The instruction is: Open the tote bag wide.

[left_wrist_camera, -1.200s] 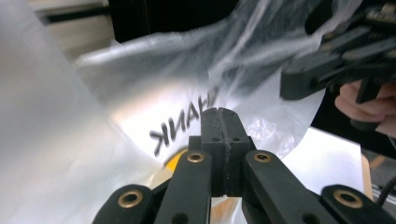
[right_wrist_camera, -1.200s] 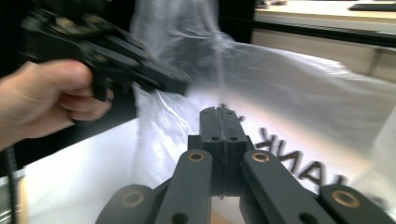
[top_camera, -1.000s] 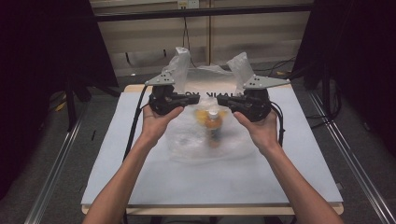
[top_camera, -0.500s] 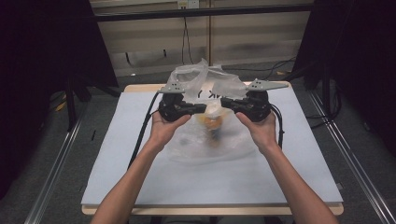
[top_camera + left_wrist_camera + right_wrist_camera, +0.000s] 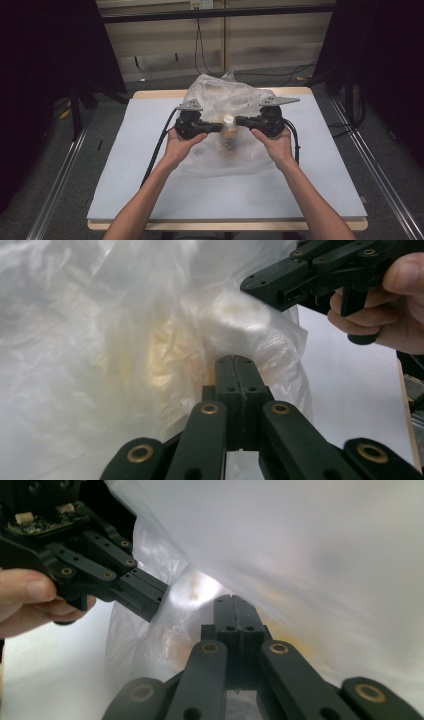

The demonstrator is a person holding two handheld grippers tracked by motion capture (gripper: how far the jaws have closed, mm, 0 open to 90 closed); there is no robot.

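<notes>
Centrally, toward the table's (image 5: 150,200) far edge, lies the clear plastic bag (image 5: 227,97). Both jaw pairs are clenched on its film: left gripper (image 5: 220,127) and right gripper (image 5: 238,120), tips near each other.

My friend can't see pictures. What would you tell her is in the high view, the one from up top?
Two hands hold black grippers, the left gripper and the right gripper, pinching a crumpled clear plastic bag from both sides. Something yellowish with a white top sits inside the bag. It all rests on a pale grey table.
</notes>
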